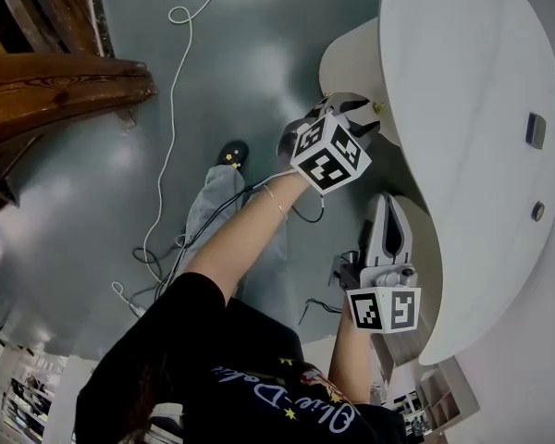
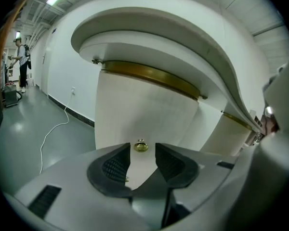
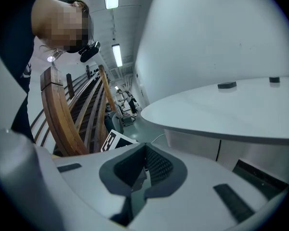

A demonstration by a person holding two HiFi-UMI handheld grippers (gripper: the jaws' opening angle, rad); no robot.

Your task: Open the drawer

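The curved white desk has a cream drawer front under a brass trim strip, with a small brass knob on it. My left gripper is open. The knob shows in the gap just beyond its dark ribbed pads, and nothing touches it. In the head view the left gripper points at the desk's side, close to the knob. My right gripper hangs lower, beside the desk edge. In its own view the right gripper is shut with nothing between the pads.
The white desk top curves along the right, with two small dark items on it. White and black cables trail over the grey floor. A wooden staircase stands at the left. A person's leg and shoe are below the left arm.
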